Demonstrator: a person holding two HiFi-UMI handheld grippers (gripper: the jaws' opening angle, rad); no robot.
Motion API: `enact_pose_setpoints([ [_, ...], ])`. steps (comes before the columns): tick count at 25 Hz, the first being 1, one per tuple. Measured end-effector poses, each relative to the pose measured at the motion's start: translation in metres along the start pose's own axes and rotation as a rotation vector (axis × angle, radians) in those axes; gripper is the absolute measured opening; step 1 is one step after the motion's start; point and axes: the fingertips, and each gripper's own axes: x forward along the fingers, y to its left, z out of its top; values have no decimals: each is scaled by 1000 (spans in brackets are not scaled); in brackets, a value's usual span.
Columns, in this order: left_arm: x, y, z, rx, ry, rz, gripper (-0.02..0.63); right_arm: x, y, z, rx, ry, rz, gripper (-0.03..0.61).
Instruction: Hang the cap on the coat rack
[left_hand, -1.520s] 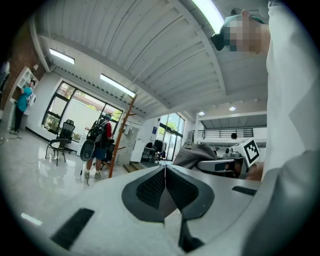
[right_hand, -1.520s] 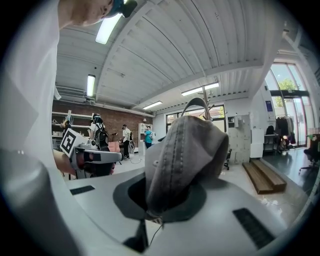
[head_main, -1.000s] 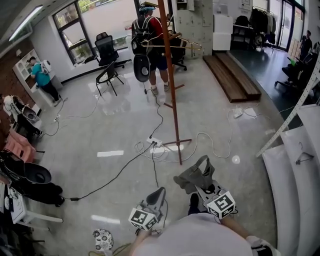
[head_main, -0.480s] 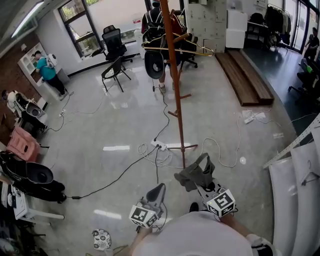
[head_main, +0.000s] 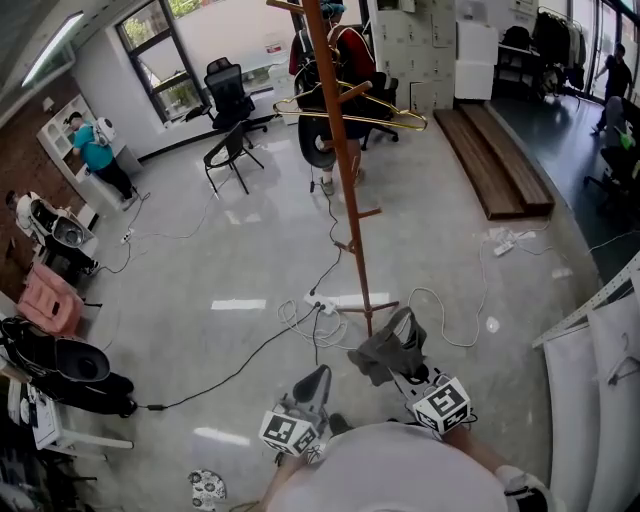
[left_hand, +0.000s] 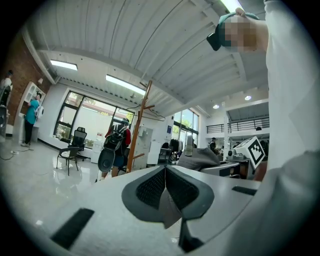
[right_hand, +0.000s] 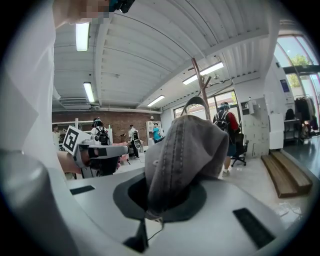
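Note:
A grey cap (head_main: 388, 345) hangs bunched from my right gripper (head_main: 402, 364), which is shut on it; in the right gripper view the cap (right_hand: 187, 150) fills the middle over the gripper (right_hand: 161, 200). My left gripper (head_main: 315, 380) is to its left, shut with nothing between its jaws (left_hand: 165, 176). The tall brown wooden coat rack (head_main: 340, 170) stands just ahead of both grippers, with its foot on the floor a little beyond the cap. Gold wire hangers (head_main: 350, 110) hang from its pegs. The coat rack (left_hand: 137, 130) shows in the left gripper view, and the same coat rack (right_hand: 202, 85) stands behind the cap in the right gripper view.
A person with a backpack (head_main: 335, 60) stands behind the rack. Cables and a power strip (head_main: 335, 300) lie at the rack's foot. Office chairs (head_main: 228, 150) stand far left, a wooden platform (head_main: 505, 165) far right, white panels (head_main: 600, 400) at the right, and dark gear (head_main: 60, 360) at the left.
The coat rack has come closer and taller in the head view as both grippers were carried toward it. The cap stays held in the right gripper.

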Motion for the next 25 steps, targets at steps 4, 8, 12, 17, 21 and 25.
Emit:
enact_pose_setpoints([
  [4, 14, 26, -3, -10, 13, -23, 11, 21, -12, 3, 4, 4, -33, 17],
  [8, 38, 56, 1, -23, 19, -74, 11, 46, -28, 10, 8, 14, -88, 17],
  [12, 56, 90, 7, -13, 35, -146, 11, 77, -32, 16, 25, 15, -147, 17],
  [17, 61, 149, 22, -4, 41, -227, 11, 129, -26, 32, 26, 4, -221, 17],
  [21, 67, 179, 22, -1, 56, -272, 11, 152, -30, 36, 28, 6, -284, 17],
  [25, 68, 201, 25, 10, 59, -300, 11, 168, -27, 40, 23, 7, -319, 17],
])
